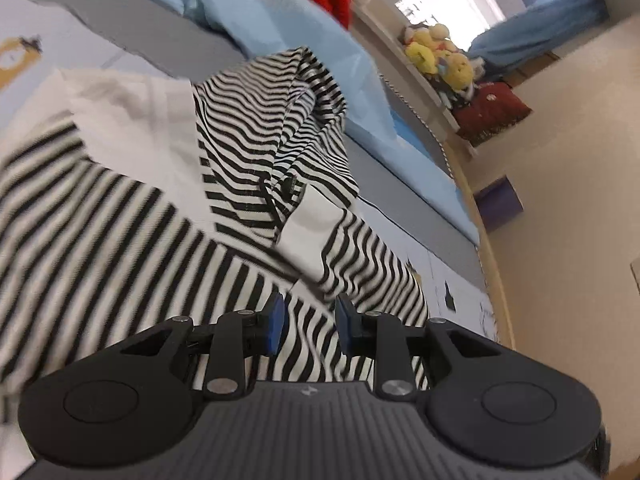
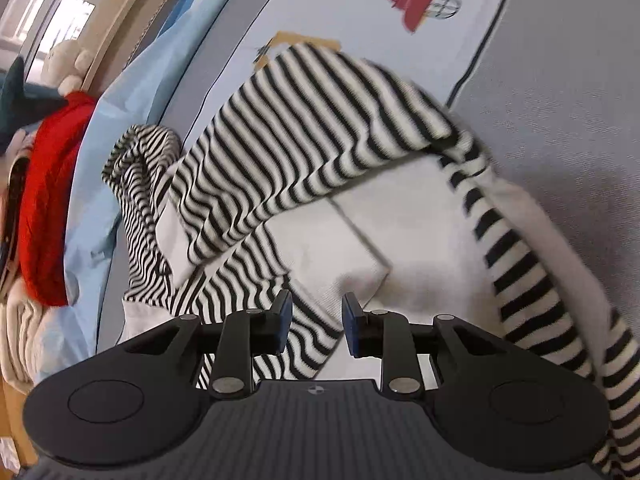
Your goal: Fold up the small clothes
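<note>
A black-and-white striped garment with white panels lies crumpled on the bed; it also shows in the right wrist view. A finer-striped part is bunched up behind it, with a white cuff. My left gripper is open just above the striped cloth, with cloth showing between its blue pads. My right gripper is open over the striped edge and a white panel. Neither holds anything.
The bed has a printed light-blue sheet and a grey area. A light-blue blanket and red cloth lie at the far side. Plush toys sit on a shelf. The bed's wooden edge borders the floor.
</note>
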`<state>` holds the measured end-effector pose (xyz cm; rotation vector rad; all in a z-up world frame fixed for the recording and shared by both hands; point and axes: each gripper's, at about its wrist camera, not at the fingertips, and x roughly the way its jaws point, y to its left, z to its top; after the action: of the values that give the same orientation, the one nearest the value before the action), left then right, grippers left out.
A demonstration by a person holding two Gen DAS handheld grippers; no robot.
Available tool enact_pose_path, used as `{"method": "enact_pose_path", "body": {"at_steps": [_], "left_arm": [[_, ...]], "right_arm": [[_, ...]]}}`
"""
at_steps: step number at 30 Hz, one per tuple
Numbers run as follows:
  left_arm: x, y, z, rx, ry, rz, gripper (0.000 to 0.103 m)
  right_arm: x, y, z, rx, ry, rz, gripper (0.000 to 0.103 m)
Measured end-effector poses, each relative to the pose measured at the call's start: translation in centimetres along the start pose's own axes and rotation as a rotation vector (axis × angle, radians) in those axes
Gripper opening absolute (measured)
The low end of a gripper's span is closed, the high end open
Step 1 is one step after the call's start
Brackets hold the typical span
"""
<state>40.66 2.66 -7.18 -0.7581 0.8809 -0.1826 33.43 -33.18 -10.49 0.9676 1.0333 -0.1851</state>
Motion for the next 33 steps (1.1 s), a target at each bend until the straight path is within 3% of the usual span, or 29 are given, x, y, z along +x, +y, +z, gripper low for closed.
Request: {"method": "enact_pose_path", "body": {"at_steps": [3, 8, 10, 11, 12, 13, 16, 18, 20, 23, 25, 27, 29, 31, 33], "left_arm": [[4.2, 0.3, 1.3, -0.074, 0.023, 0.018, 0.045], [9.8, 0.1, 2.4, -0.139, 0.075, 0.096, 0.045], [10.6, -0.3, 2.5, -0.121, 0.054, 0.084, 0.044], [11.0, -0.6, 2.6, -0.1, 0.054, 0.086, 0.029], [11.0, -0.8, 2.6, -0.086, 0.057, 0.09, 0.004], [10.8, -1.2, 2.8, -0.072, 0.059, 0.081, 0.005], [7.7, -3.4, 3.2, -0.011, 0.004, 0.04, 0.005], [3.6, -4.7, 3.3, 0.008, -0.057, -0.013, 0.005], [-1.1, -5.5, 3.0, 0.033, -0.114, -0.009, 0.005], [-8.3, -4.7, 2.1, 0.035, -0.207, 0.093, 0.005], [-11.0, -2.5, 1.2, 0.006, -0.23, 0.14, 0.006], [-11.2, 0.6, 0.4, -0.011, -0.179, 0.22, 0.007], [-10.6, 4.6, -0.6, -0.09, -0.117, 0.397, 0.008], [-10.9, 6.9, -0.9, -0.187, -0.111, 0.46, 0.008], [-11.5, 6.9, -0.3, -0.217, -0.138, 0.438, 0.008]], "right_arm": [[-0.9, -0.8, 0.6, 0.019, 0.002, -0.009, 0.031], [-1.4, -1.5, 1.5, 0.028, 0.021, 0.01, 0.031], [-1.5, -1.8, 1.8, 0.039, 0.03, 0.015, 0.031], [-1.6, -2.0, 2.0, 0.045, 0.03, 0.016, 0.031], [-1.6, -2.1, 2.1, 0.049, 0.028, 0.014, 0.031], [-1.6, -2.1, 2.3, 0.052, 0.027, 0.011, 0.031], [-1.5, -2.1, 2.3, 0.058, 0.028, 0.012, 0.031], [-1.4, -2.0, 2.2, 0.06, 0.034, 0.012, 0.032], [-1.3, -1.9, 2.0, 0.063, 0.031, 0.01, 0.032], [-1.5, -1.8, 1.8, 0.059, 0.019, 0.007, 0.032], [-1.4, -1.6, 1.5, 0.053, 0.019, 0.006, 0.035], [-1.2, -1.5, 1.2, 0.044, 0.024, 0.0, 0.037], [-0.9, -1.5, 0.9, 0.039, 0.03, -0.011, 0.038], [-0.7, -1.4, 0.5, 0.03, 0.031, -0.028, 0.038], [-0.8, -1.4, 0.2, 0.02, 0.016, -0.044, 0.038]]}}
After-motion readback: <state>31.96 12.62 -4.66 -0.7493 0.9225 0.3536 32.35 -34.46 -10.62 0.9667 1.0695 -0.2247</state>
